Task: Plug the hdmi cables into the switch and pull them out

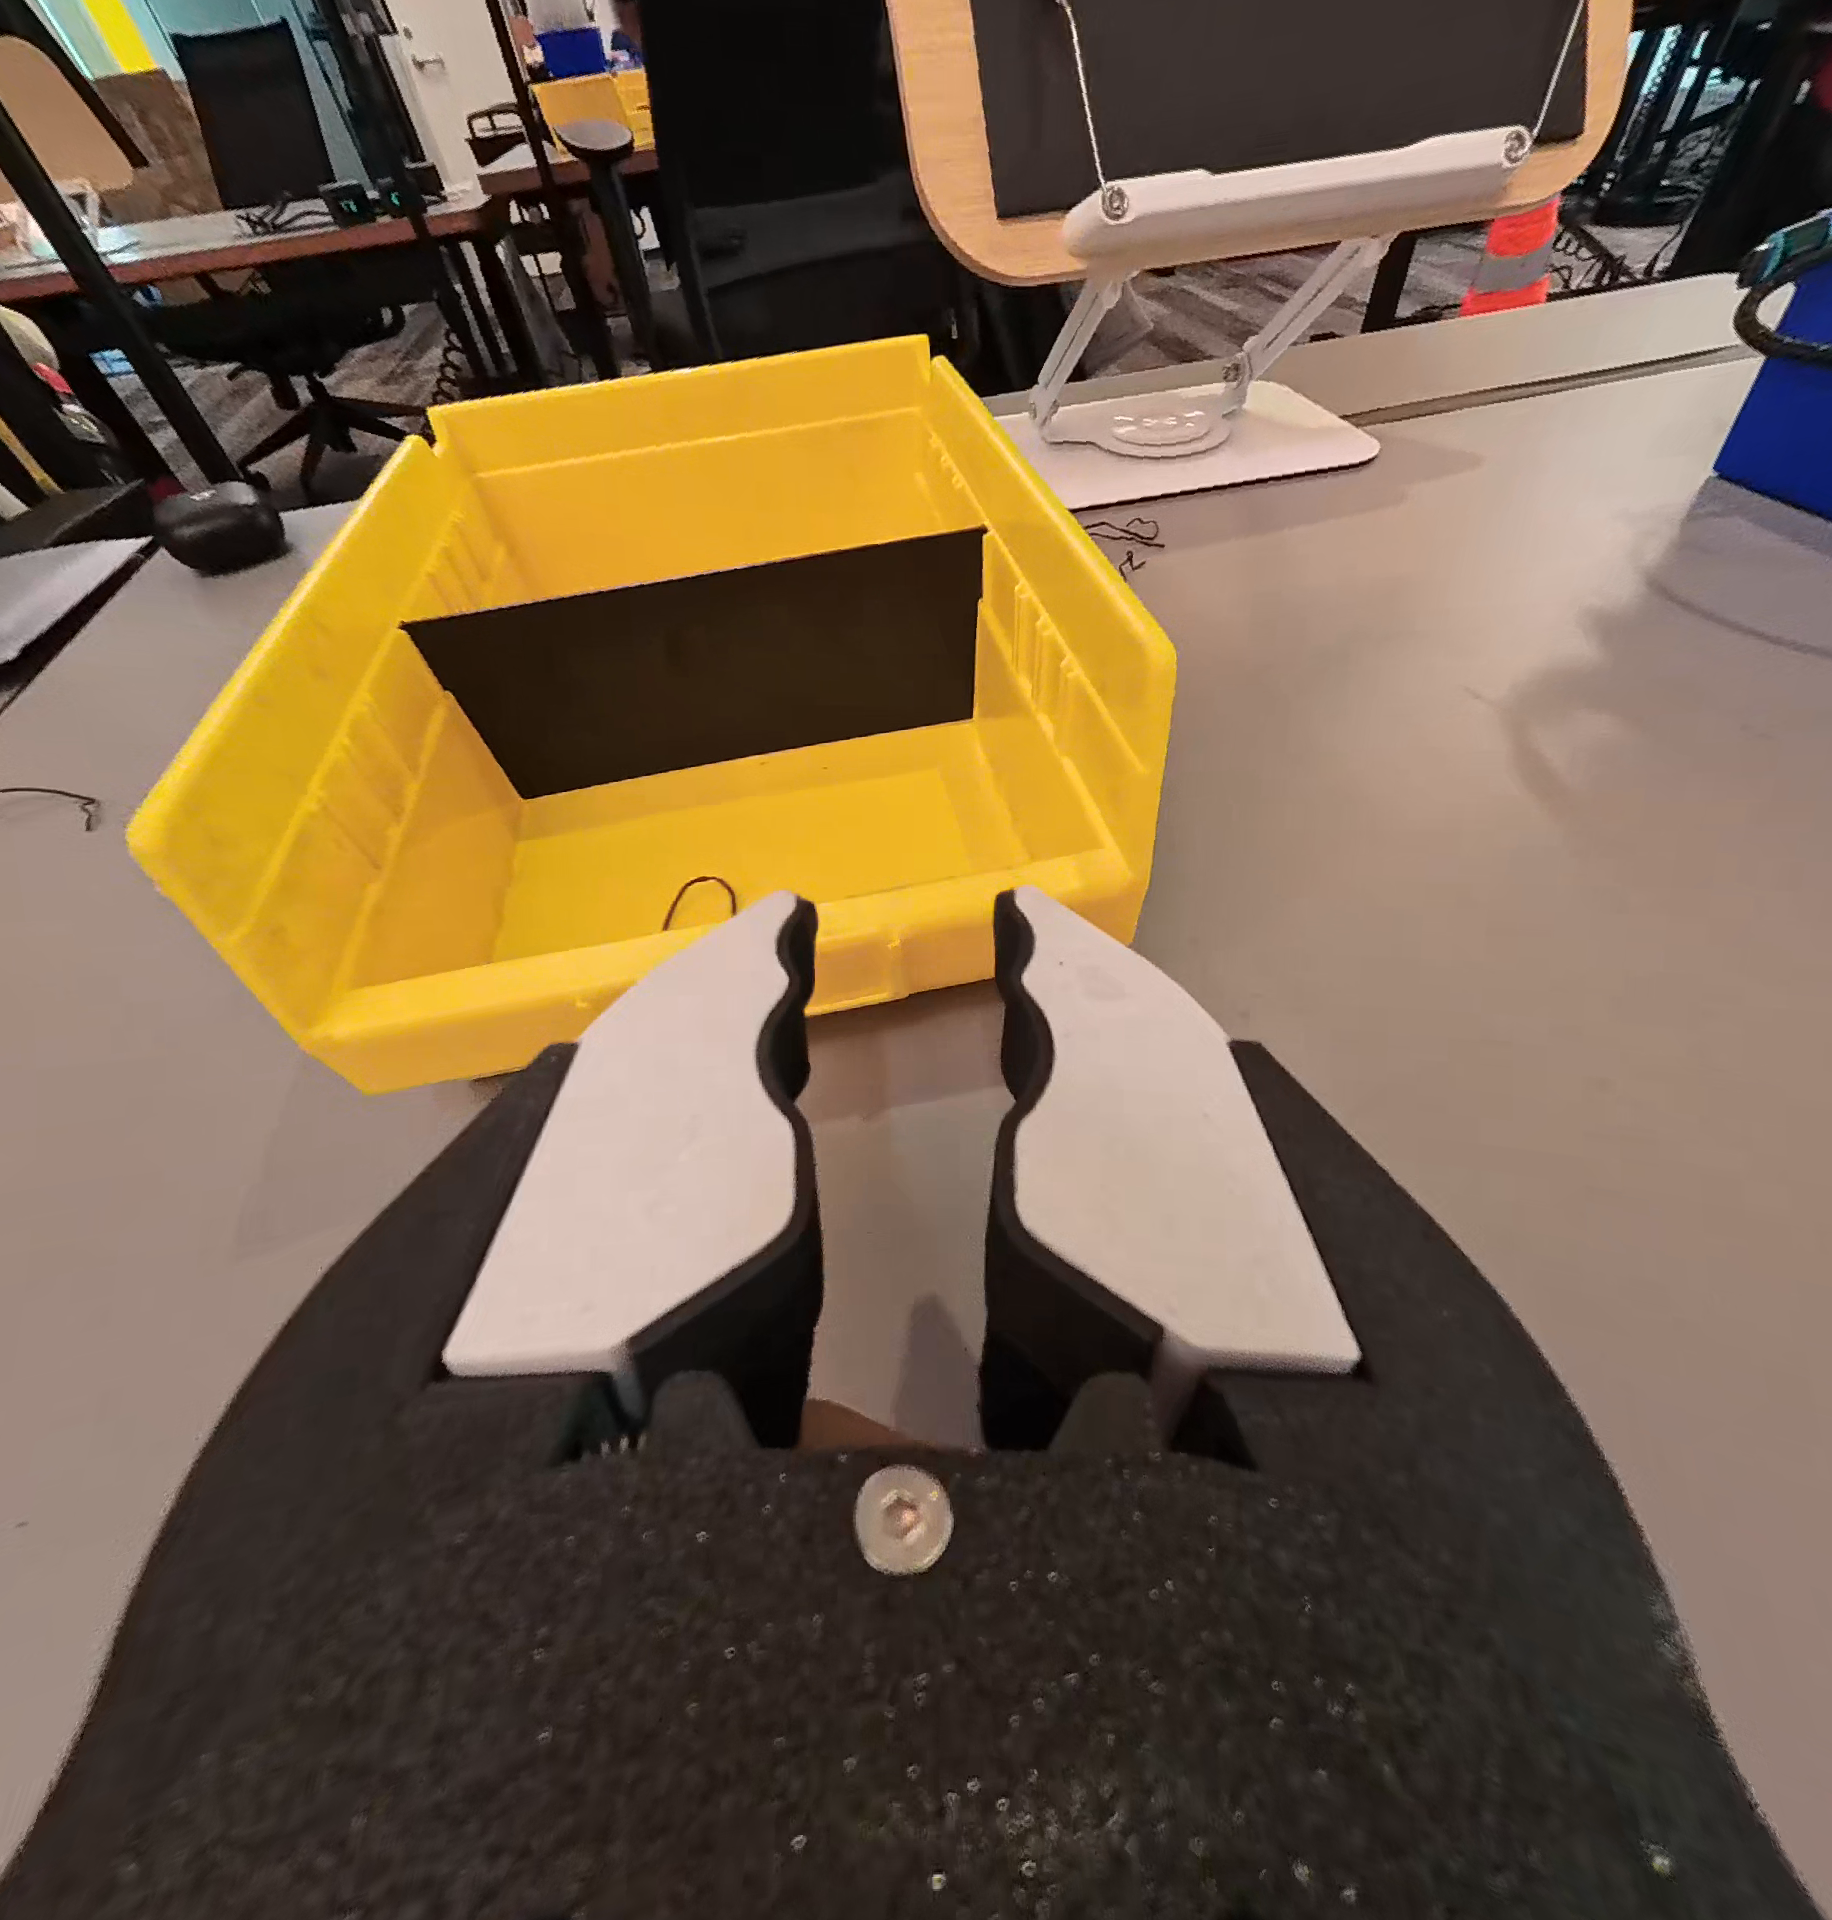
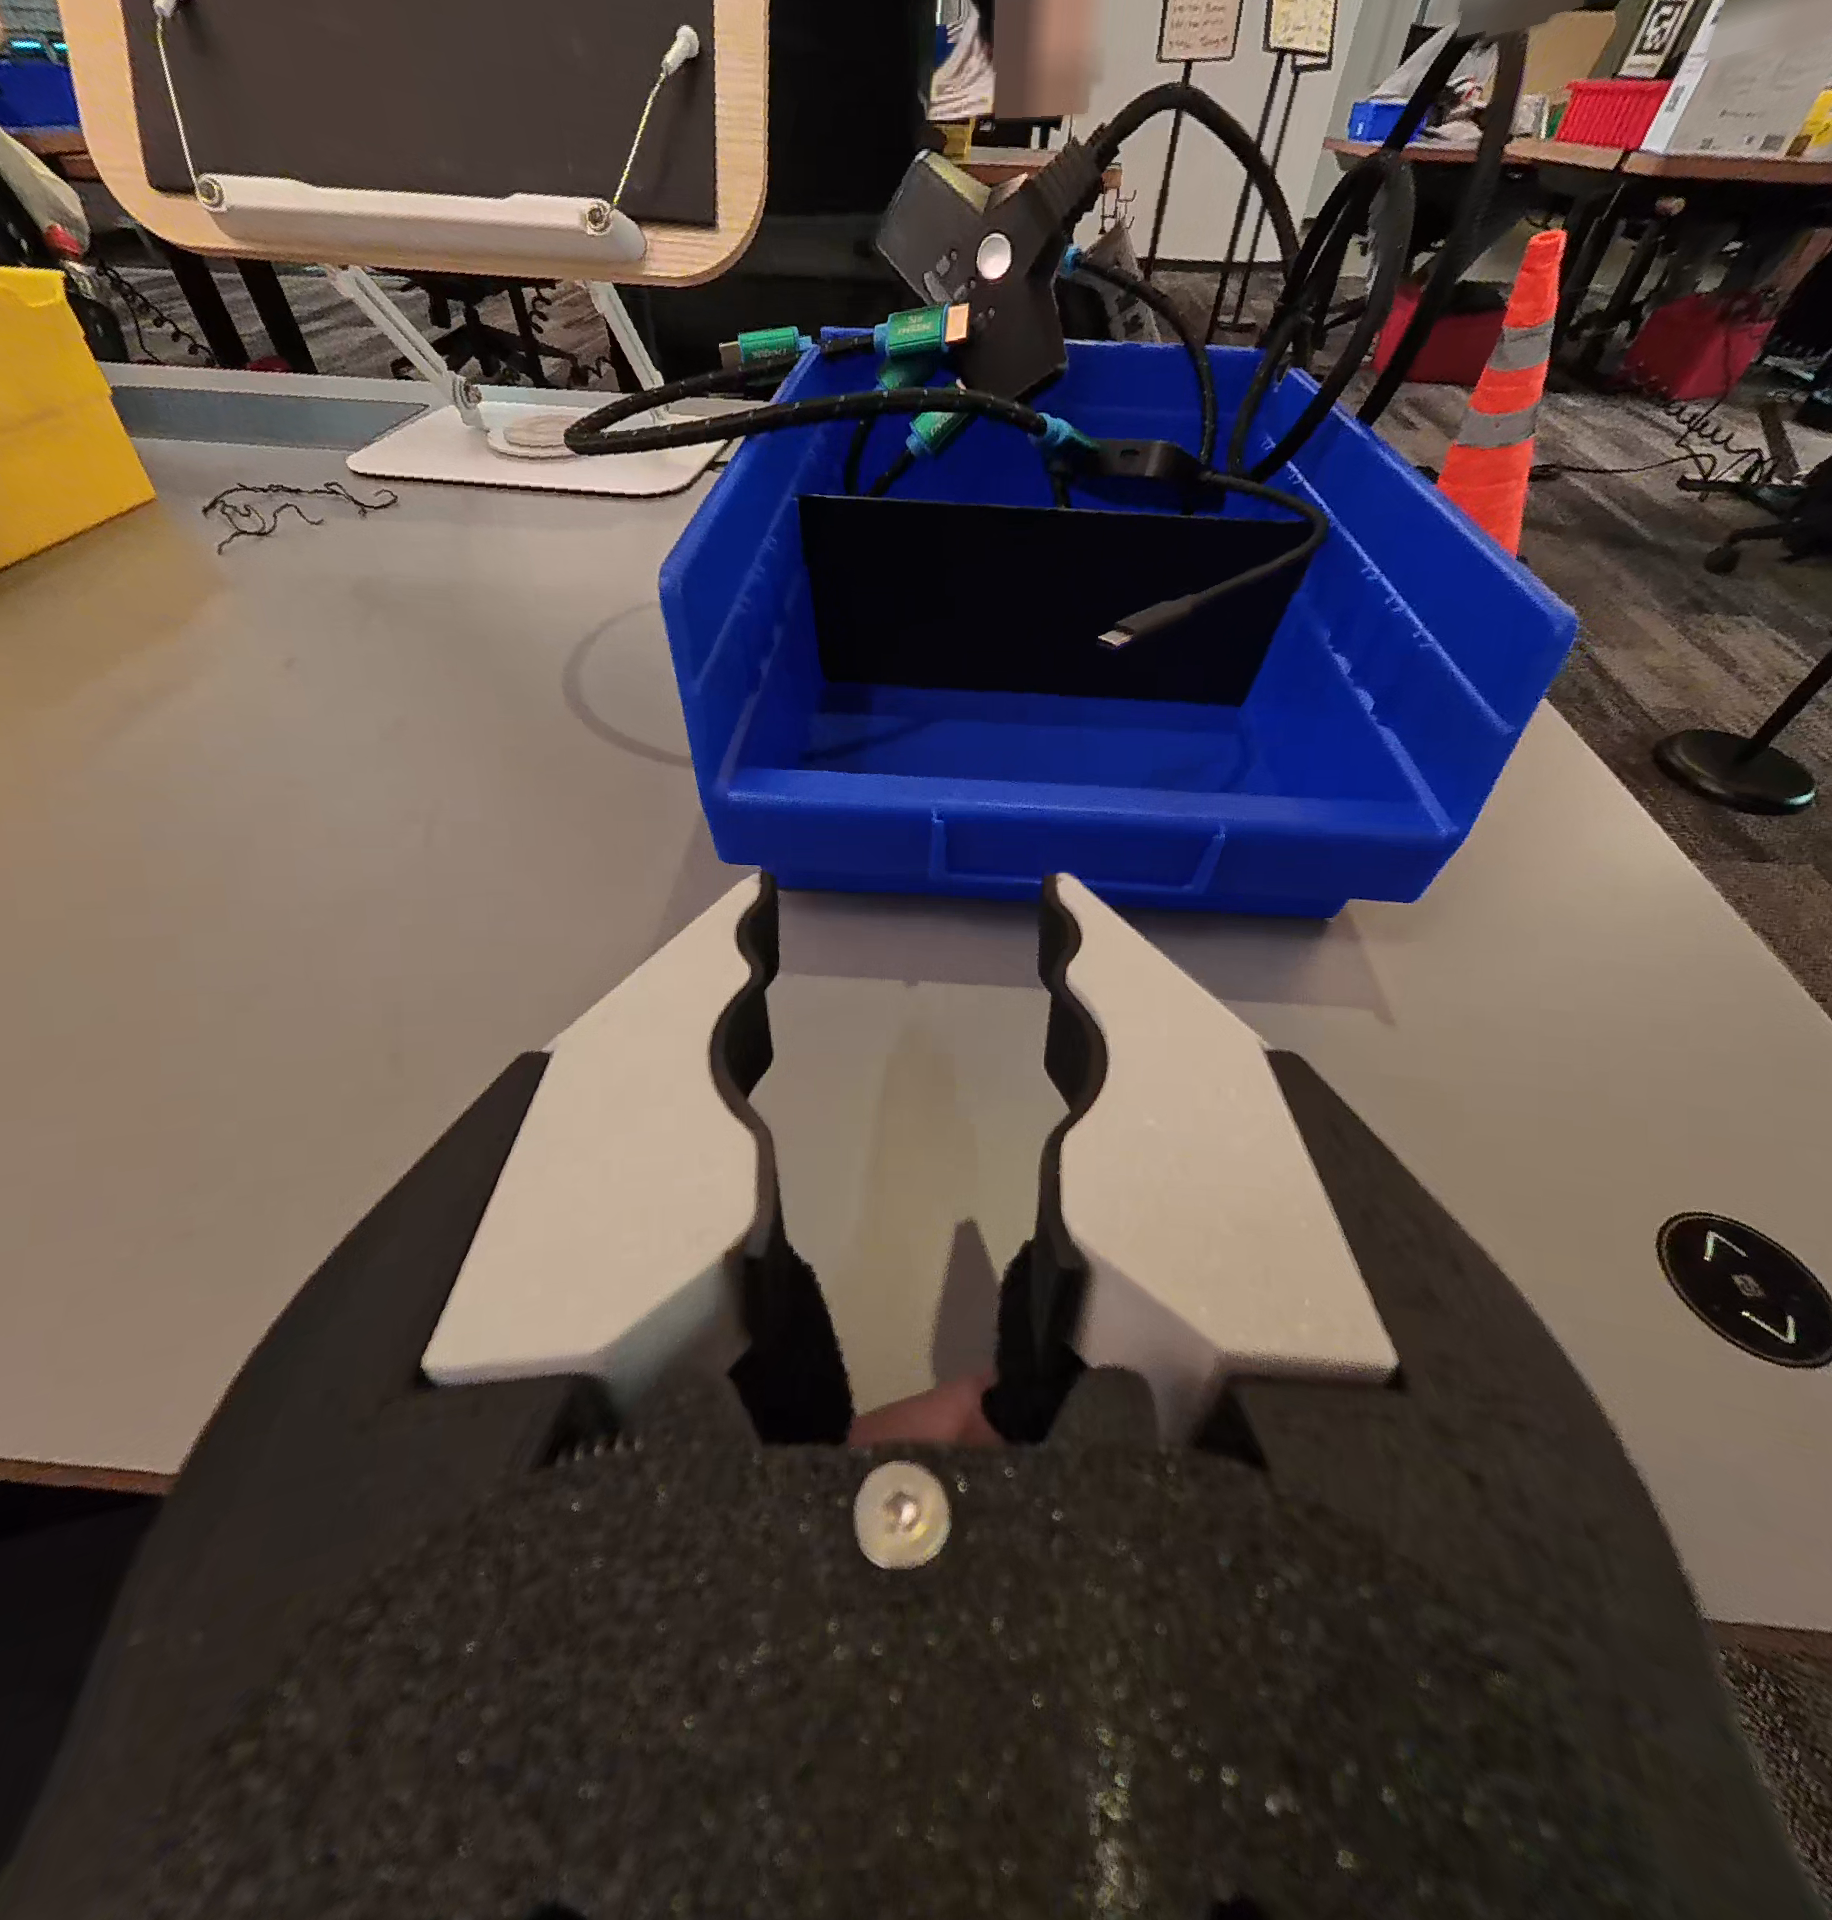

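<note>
In the right wrist view a blue bin point(image 2: 1078, 842) stands on the grey table. A black HDMI switch point(image 2: 979, 275) sticks up tilted from its rear compartment, among braided black HDMI cables point(image 2: 787, 416) with green plugs point(image 2: 917, 330). One green plug sits at the switch's side. A thin black cable with a small plug point(image 2: 1125, 636) hangs over the bin's black divider. My right gripper point(image 2: 907, 904) is open and empty, just short of the bin's front. My left gripper point(image 1: 904, 925) is open and empty at the front wall of a yellow bin point(image 1: 683, 997).
The yellow bin has a black divider point(image 1: 704, 665) and a small black wire loop point(image 1: 699, 899). A tablet stand point(image 1: 1192, 426) is at the table's back. The blue bin's corner point(image 1: 1805, 416) shows at right. An orange cone point(image 2: 1509, 384) stands on the floor beyond the table. The gap from one gripper's tips to the other's is roughly 55 cm. To reach the black HDMI switch point(image 2: 979, 275) in a straight line is about 30 cm for my right fingers, about 60 cm for my left.
</note>
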`<act>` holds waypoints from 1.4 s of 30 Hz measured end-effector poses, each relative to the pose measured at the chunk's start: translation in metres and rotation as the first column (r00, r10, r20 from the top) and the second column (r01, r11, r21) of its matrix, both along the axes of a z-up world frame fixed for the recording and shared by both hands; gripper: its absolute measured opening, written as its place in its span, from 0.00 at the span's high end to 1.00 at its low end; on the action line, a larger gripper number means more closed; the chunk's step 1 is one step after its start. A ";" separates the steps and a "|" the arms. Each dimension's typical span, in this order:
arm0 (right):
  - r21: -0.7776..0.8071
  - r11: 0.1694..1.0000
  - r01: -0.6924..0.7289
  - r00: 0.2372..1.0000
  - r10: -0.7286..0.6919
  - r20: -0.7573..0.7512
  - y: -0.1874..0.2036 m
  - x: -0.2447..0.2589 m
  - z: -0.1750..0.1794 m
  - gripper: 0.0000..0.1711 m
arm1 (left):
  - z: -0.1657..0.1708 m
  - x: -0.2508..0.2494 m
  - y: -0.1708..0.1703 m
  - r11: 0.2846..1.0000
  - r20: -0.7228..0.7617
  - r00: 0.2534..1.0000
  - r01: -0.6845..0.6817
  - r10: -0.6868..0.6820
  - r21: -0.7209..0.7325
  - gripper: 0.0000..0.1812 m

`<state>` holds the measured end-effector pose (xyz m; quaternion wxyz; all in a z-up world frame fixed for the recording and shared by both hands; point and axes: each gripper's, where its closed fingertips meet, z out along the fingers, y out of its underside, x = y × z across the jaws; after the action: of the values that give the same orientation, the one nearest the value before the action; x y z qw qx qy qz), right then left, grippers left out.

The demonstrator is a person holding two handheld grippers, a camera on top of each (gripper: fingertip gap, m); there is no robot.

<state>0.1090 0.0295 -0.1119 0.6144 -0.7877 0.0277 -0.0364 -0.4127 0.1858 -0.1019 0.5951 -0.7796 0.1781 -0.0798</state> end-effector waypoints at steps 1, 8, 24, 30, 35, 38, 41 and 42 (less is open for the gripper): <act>0.004 1.000 0.001 1.000 -0.001 -0.004 0.000 0.000 0.001 0.71 | -0.001 0.001 -0.001 1.000 -0.001 1.000 0.008 -0.008 -0.002 0.82; 0.038 0.995 -0.091 0.995 0.089 0.046 0.017 -0.019 0.006 0.71 | -0.003 0.001 -0.013 0.999 -0.103 0.995 0.016 -0.012 0.038 0.82; 0.038 0.969 -0.245 0.967 0.247 -0.060 0.103 -0.095 0.004 0.63 | -0.019 -0.052 -0.073 0.994 -0.103 0.990 -0.099 0.093 -0.054 0.82; 0.094 0.819 -0.566 0.820 0.571 -0.036 0.071 -0.179 0.019 0.72 | -0.001 0.037 -0.091 0.984 0.048 0.983 0.177 -0.176 -0.023 0.81; 0.223 0.854 -0.470 0.878 0.478 0.023 0.036 -0.179 0.048 0.70 | 0.000 0.160 -0.100 0.905 -0.038 0.904 0.426 -0.426 0.002 0.80; 0.290 0.926 -0.242 0.970 0.231 0.074 0.020 -0.132 0.059 0.69 | -0.007 0.229 -0.091 0.843 -0.040 0.843 0.533 -0.536 -0.071 0.79; 0.265 0.961 0.079 0.993 -0.099 0.064 0.002 -0.062 0.053 0.70 | -0.003 0.289 -0.067 0.820 -0.021 0.822 0.566 -0.569 -0.081 0.78; 0.231 0.957 0.172 0.982 -0.186 0.040 -0.003 -0.042 0.046 0.70 | -0.003 0.306 -0.058 0.821 -0.011 0.823 0.565 -0.568 -0.089 0.77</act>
<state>0.0672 0.0269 -0.0659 0.6950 -0.7051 0.0841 -0.1128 -0.1069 0.1279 -0.1046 0.5086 -0.7168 0.4089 -0.2457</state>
